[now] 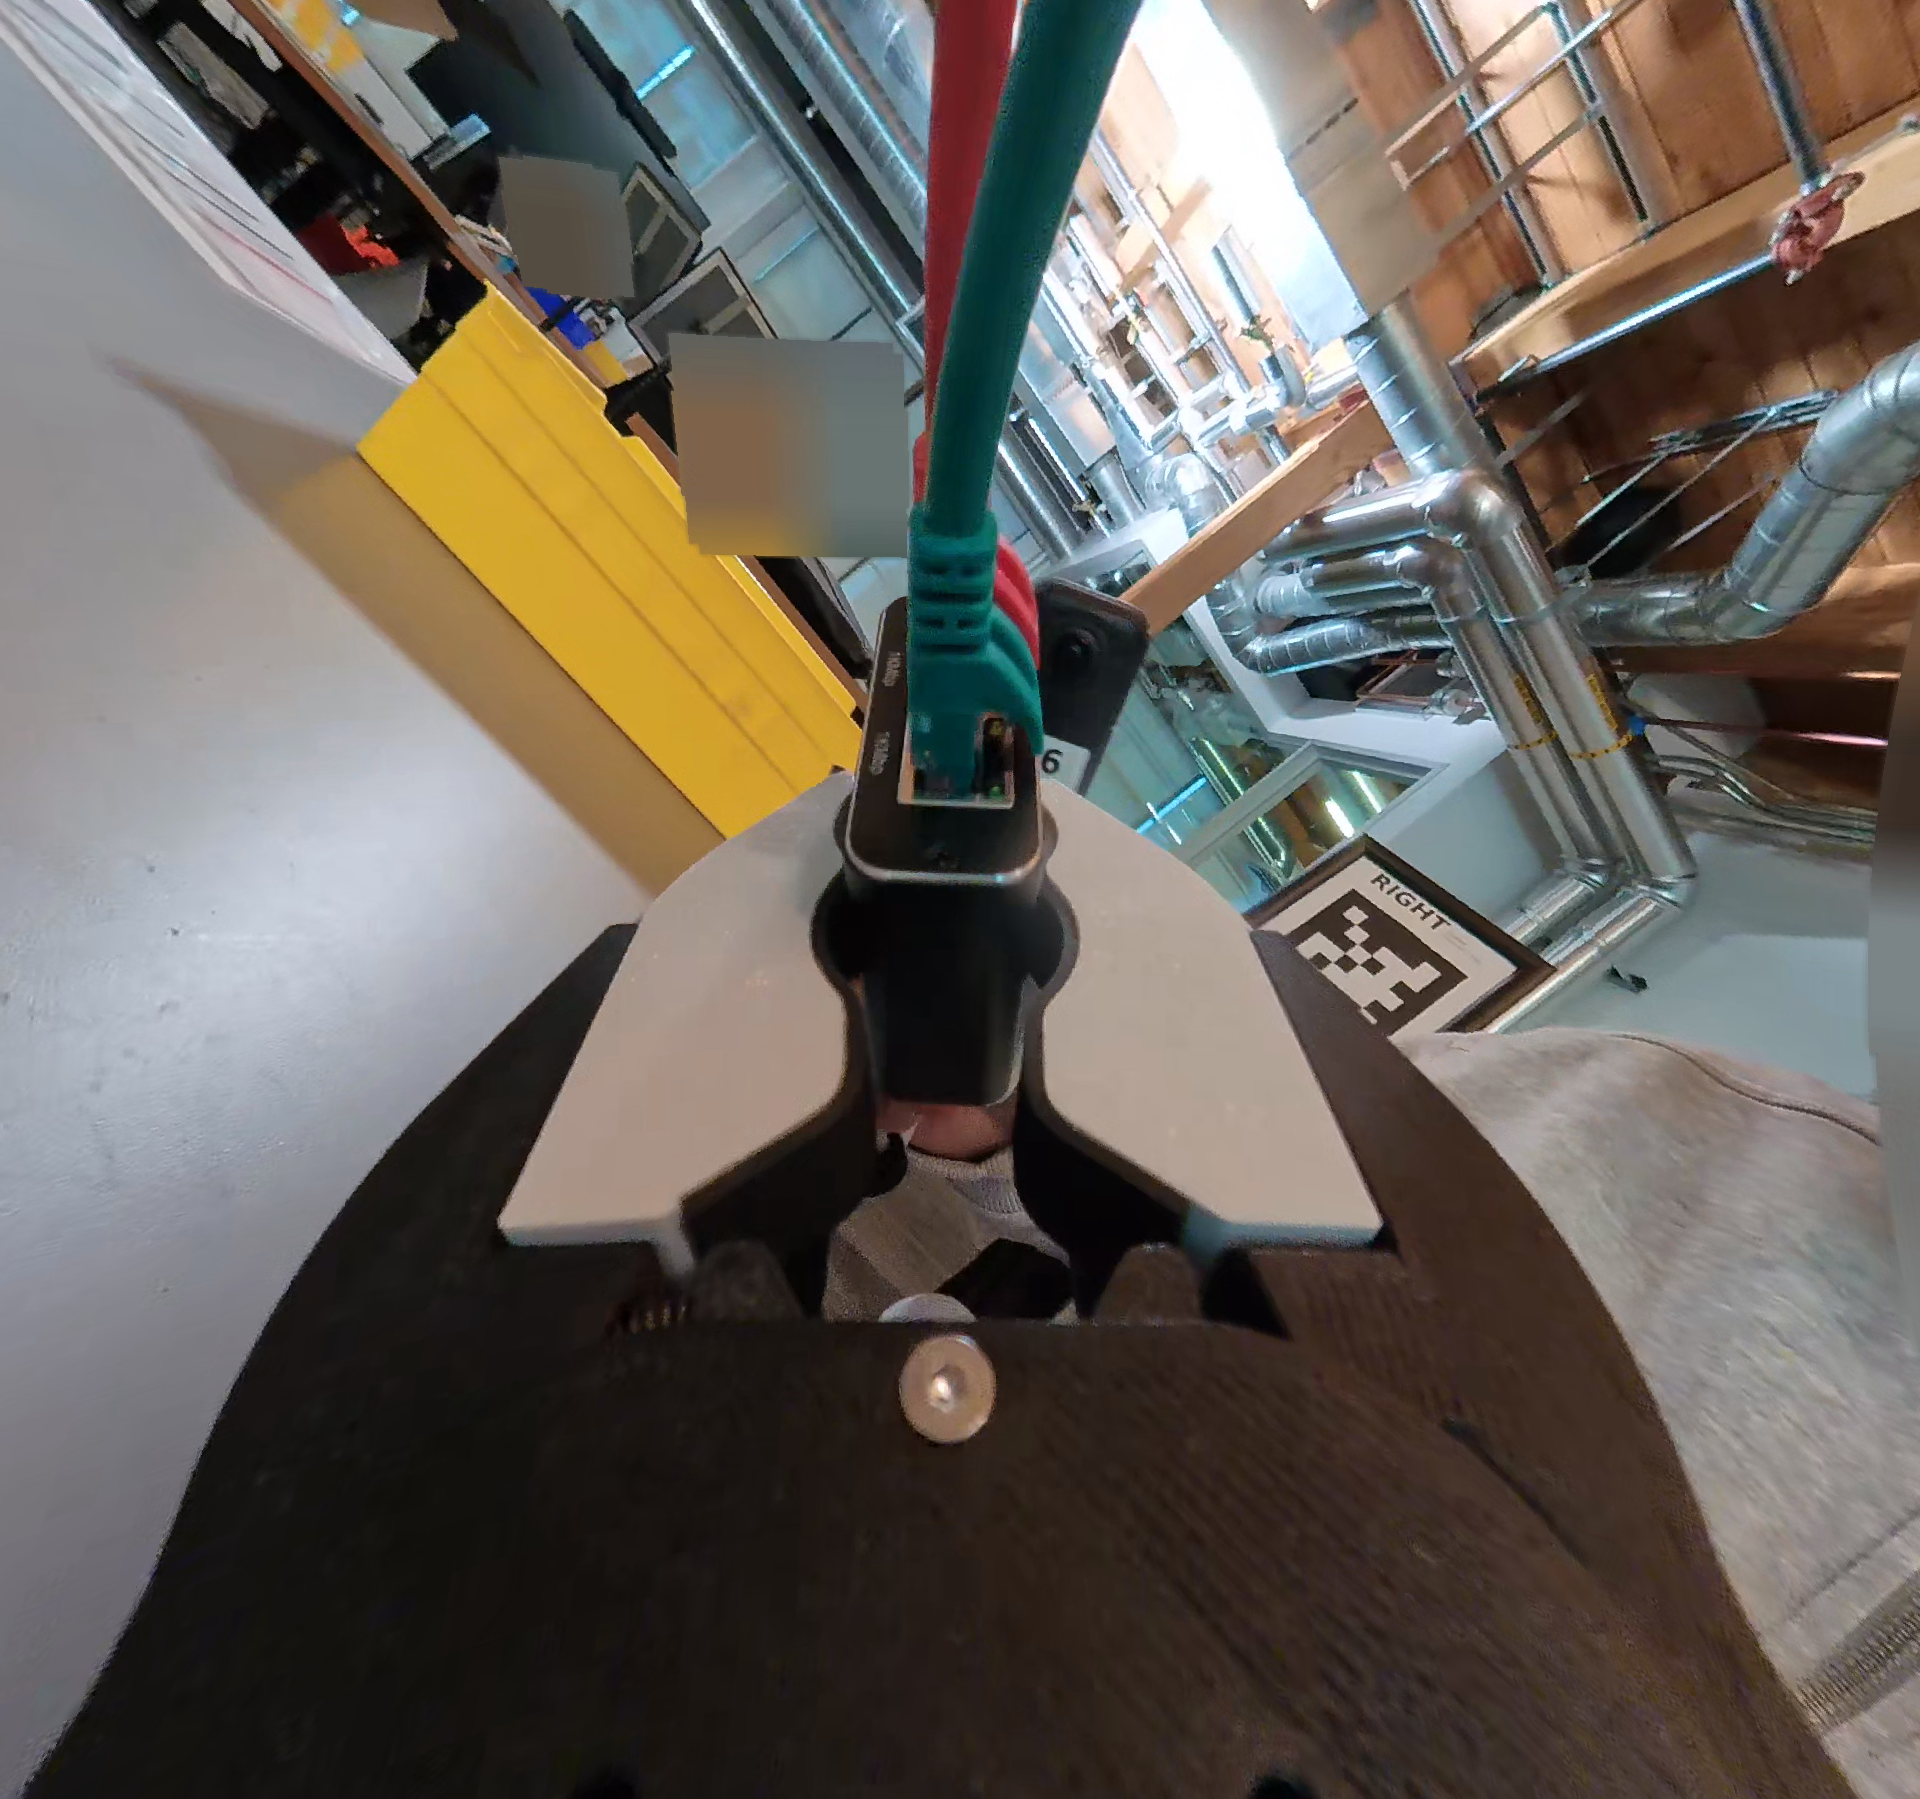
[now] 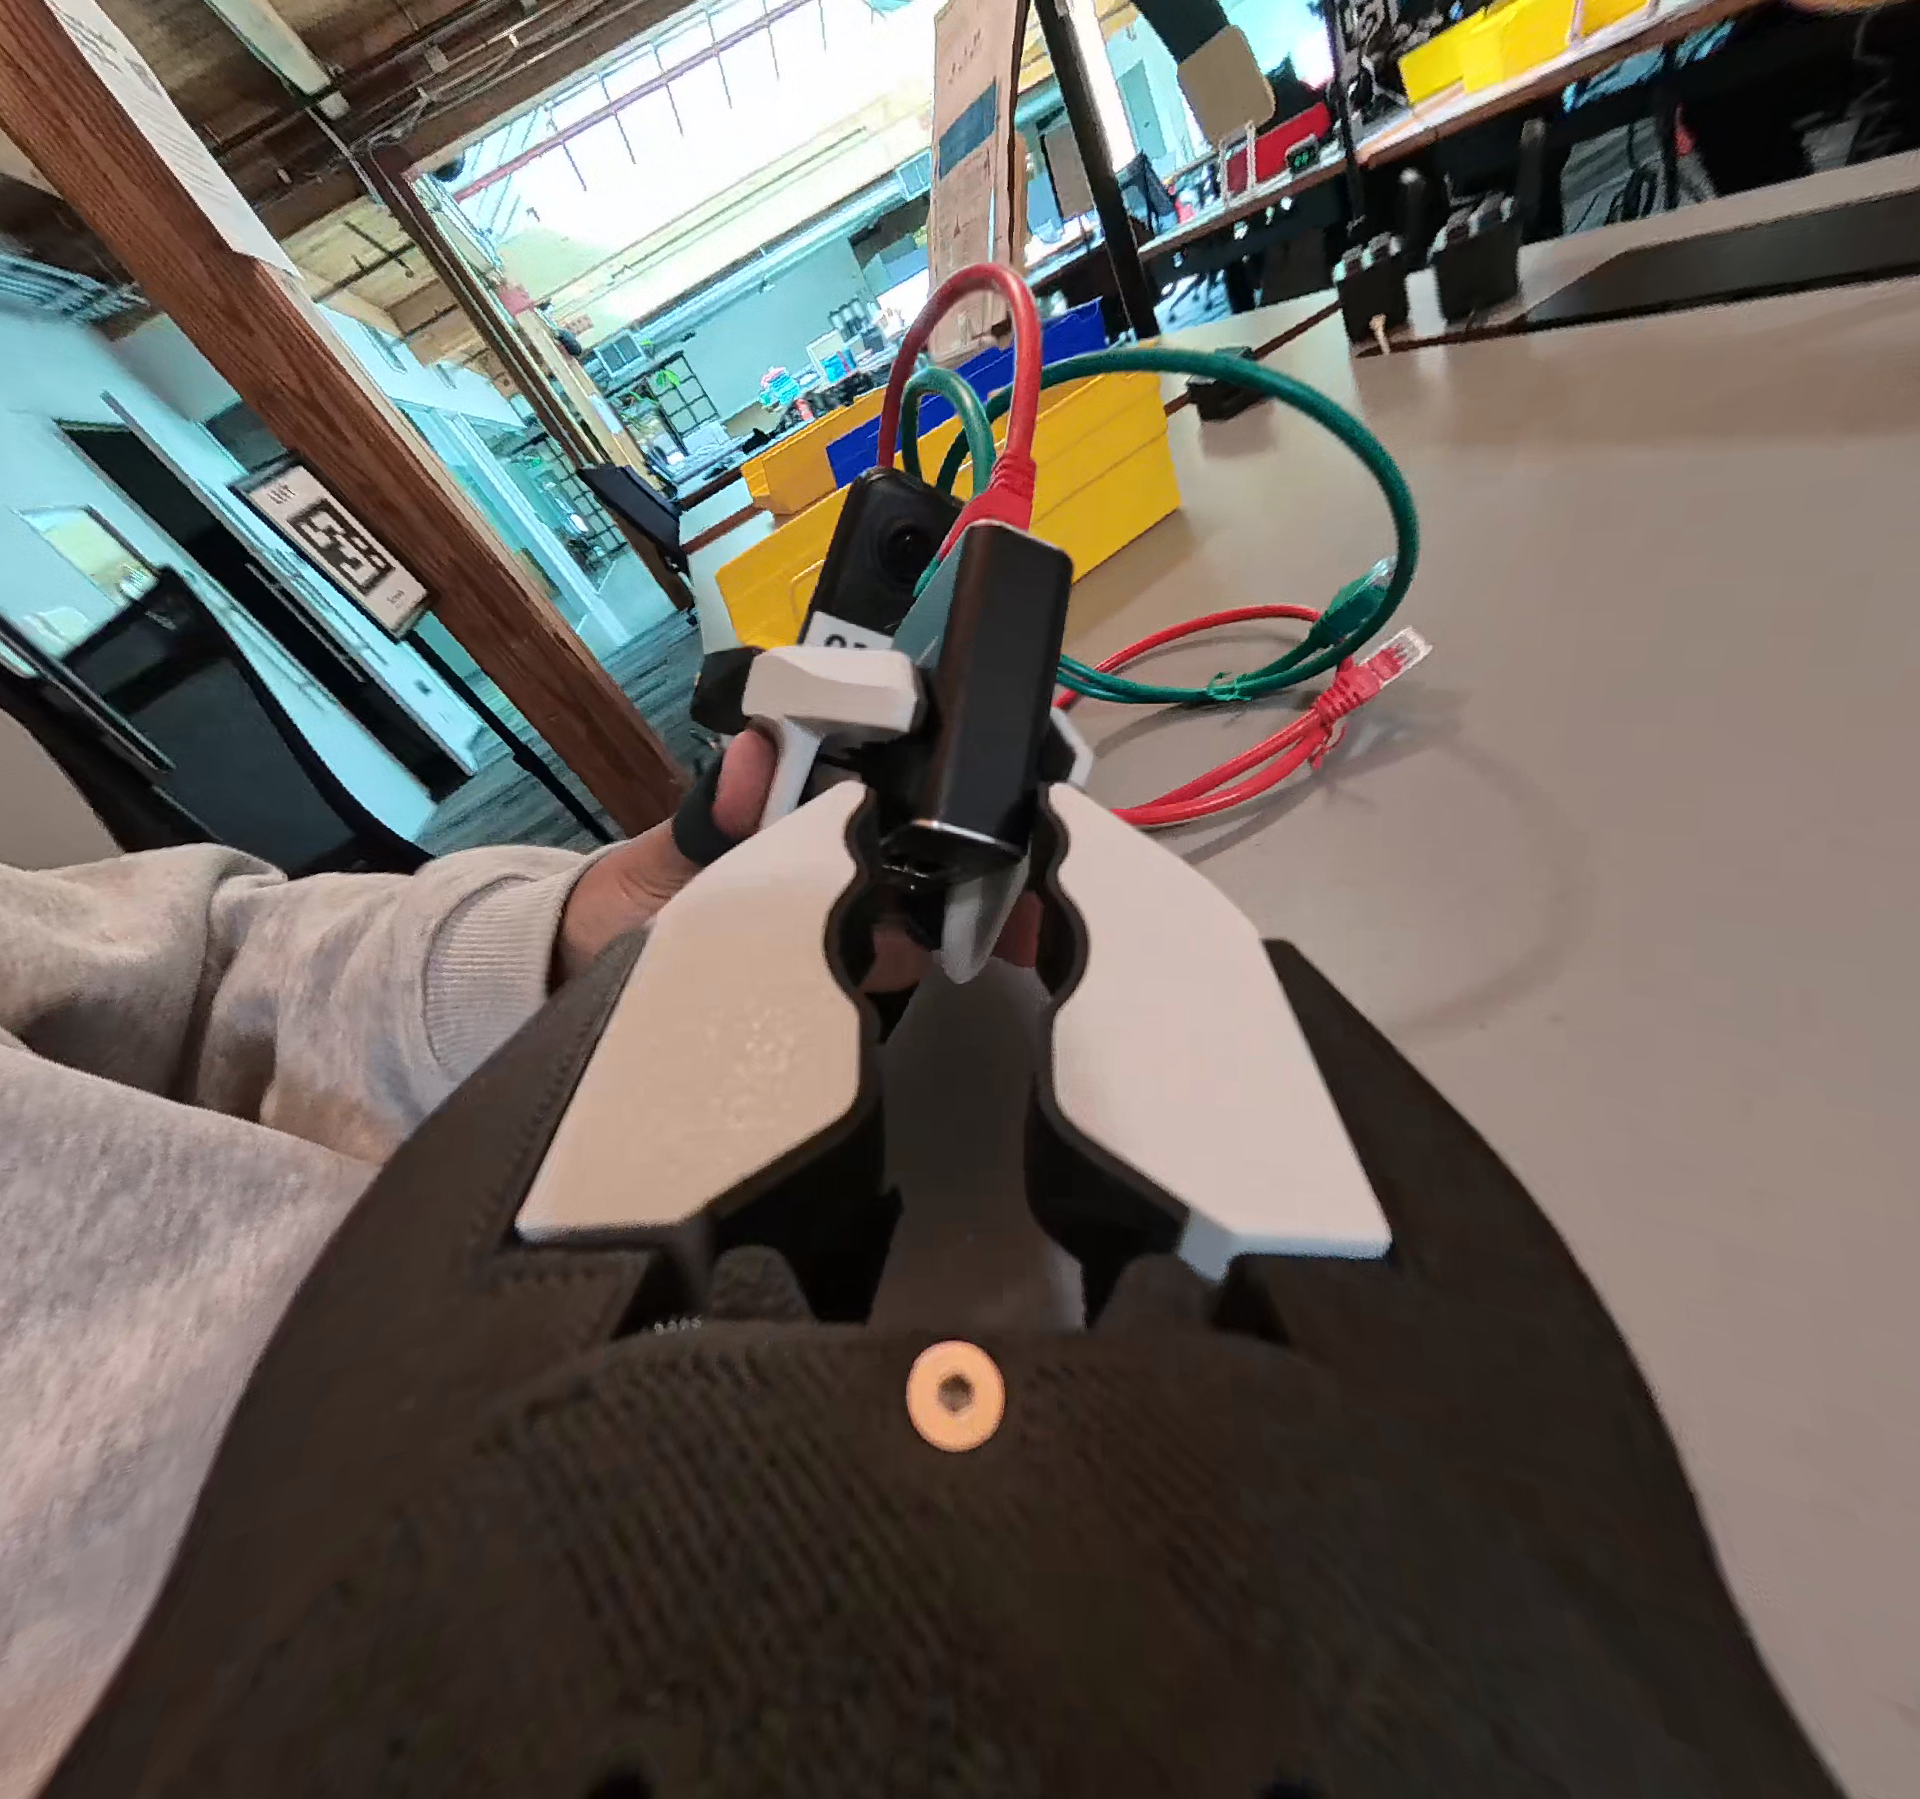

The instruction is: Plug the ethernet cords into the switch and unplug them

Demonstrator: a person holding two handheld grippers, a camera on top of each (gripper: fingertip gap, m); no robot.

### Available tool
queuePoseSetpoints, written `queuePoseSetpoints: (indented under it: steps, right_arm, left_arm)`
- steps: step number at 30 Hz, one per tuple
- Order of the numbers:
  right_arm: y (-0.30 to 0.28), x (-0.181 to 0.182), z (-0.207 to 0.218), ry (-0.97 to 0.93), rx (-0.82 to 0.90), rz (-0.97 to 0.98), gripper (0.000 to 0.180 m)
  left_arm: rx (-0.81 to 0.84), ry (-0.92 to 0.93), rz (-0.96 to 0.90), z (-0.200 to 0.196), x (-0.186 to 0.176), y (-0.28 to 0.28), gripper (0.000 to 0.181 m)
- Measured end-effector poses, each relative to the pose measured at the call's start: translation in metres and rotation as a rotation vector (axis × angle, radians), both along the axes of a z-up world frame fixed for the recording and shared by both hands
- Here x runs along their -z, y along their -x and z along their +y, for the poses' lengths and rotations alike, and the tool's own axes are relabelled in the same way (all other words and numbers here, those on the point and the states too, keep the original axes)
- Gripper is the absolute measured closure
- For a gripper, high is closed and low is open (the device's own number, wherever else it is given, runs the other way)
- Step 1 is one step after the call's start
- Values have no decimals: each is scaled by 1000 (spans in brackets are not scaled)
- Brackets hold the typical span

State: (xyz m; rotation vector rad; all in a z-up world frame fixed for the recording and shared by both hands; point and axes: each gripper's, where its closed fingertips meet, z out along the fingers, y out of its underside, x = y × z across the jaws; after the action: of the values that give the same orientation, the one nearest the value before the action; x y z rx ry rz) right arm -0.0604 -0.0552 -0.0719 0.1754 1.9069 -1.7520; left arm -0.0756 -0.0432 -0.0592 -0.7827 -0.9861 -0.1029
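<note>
Black oblong metal switch (image 1: pixel 940 876), pinched in left gripper (image 1: pixel 943 902); green cord (image 1: pixel 997 295) and red cord (image 1: pixel 971 87) plugged in. Right gripper (image 2: pixel 951 902) parted around switch end, grip unclear.

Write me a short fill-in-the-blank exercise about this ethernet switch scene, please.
1. The left gripper is shut on the black ____.
2. Beside the red cord, a ____ cord is plugged into the held device.
3. Both cords' free plugs lie on the ____.
4. The bin behind them is ____.

Missing words: switch; green; table; yellow.
</note>
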Motion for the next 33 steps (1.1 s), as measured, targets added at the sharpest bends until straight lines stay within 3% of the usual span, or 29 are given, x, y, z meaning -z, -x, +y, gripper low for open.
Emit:
queuePoseSetpoints:
  steps: [3, 11, 20, 28, 33]
  right_arm:
    - [5, -4, 3, 9, -12, -87, 154]
    - [11, -4, 7, -1, -42, -150, 155]
    - [17, -3, 8, 3, -36, -177, 155]
    - [18, -5, 7, 47, -15, -172, 154]
    - [31, -9, 9, 92, 81, -61, 136]
  left_arm:
    - [-13, -5, 4, -6, -3, 0, 143]
    - [4, 23, -5, -17, 0, -1, 143]
    - [44, 58, -34, -15, 7, -2, 156]
    - [41, -49, -57, -22, 3, -2, 156]
    - [6, -266, -63, -44, -3, -2, 156]
